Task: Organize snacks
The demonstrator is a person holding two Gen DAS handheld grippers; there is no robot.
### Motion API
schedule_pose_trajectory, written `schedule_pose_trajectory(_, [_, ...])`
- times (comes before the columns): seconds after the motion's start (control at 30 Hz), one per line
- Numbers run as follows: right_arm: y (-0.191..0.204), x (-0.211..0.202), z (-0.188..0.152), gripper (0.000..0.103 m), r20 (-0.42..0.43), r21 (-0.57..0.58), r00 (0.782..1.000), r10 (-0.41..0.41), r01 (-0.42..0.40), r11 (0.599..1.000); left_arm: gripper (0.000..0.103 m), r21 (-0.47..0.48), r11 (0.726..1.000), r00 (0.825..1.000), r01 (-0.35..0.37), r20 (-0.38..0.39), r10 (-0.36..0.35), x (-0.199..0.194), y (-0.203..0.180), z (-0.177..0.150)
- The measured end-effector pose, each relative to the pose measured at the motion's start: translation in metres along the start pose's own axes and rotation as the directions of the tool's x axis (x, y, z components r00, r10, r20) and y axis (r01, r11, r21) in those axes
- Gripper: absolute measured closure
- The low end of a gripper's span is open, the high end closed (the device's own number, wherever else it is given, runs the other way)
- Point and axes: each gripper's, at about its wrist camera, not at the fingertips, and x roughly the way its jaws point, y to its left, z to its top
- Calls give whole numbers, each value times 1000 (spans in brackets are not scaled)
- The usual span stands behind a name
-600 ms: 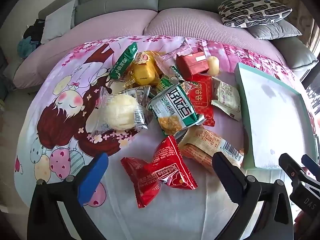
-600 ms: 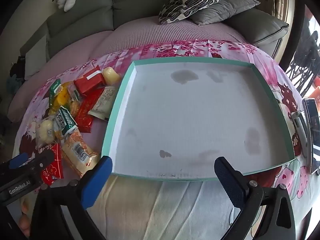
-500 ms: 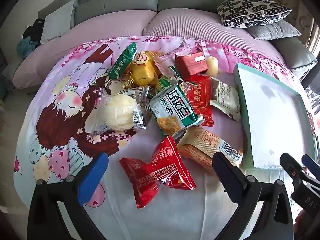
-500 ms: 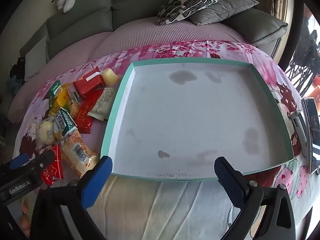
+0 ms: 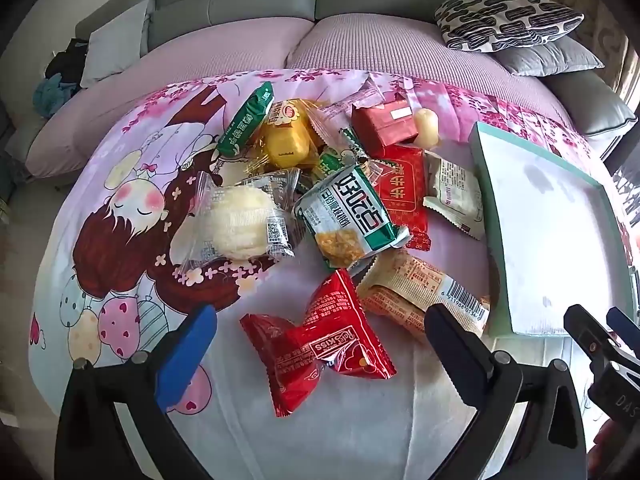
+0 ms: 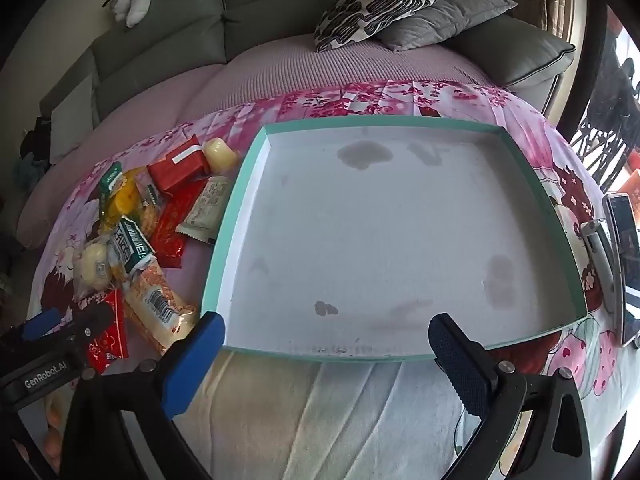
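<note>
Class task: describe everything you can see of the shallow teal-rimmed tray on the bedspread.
The tray is a wide, shallow, roughly square box, apparently cardboard, with a thin teal rim and low walls. Its pale grey-white floor holds no snacks and bears several darker stains. It lies flat on the pink floral bedspread, right of the snack pile; a cream snack packet lies against its left wall. No gripper touches it.

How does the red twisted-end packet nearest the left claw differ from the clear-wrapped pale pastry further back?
The red twisted-end packet has opaque foil with white print; the clear-wrapped pale pastry shows its round white cake through the film. The red packet lies alone near the front, between the open fingers; the pastry sits at the pile's left edge, against other packets. Both lie on the pink sheet, outside the teal tray.
</note>
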Motion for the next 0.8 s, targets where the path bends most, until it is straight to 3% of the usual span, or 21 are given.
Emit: schedule_pose_trajectory(0.8, [-3, -3, 0, 0, -3, 15, 1000, 26, -26, 1000, 0, 13, 1000, 1000, -3, -7, 4, 3, -5, 1])
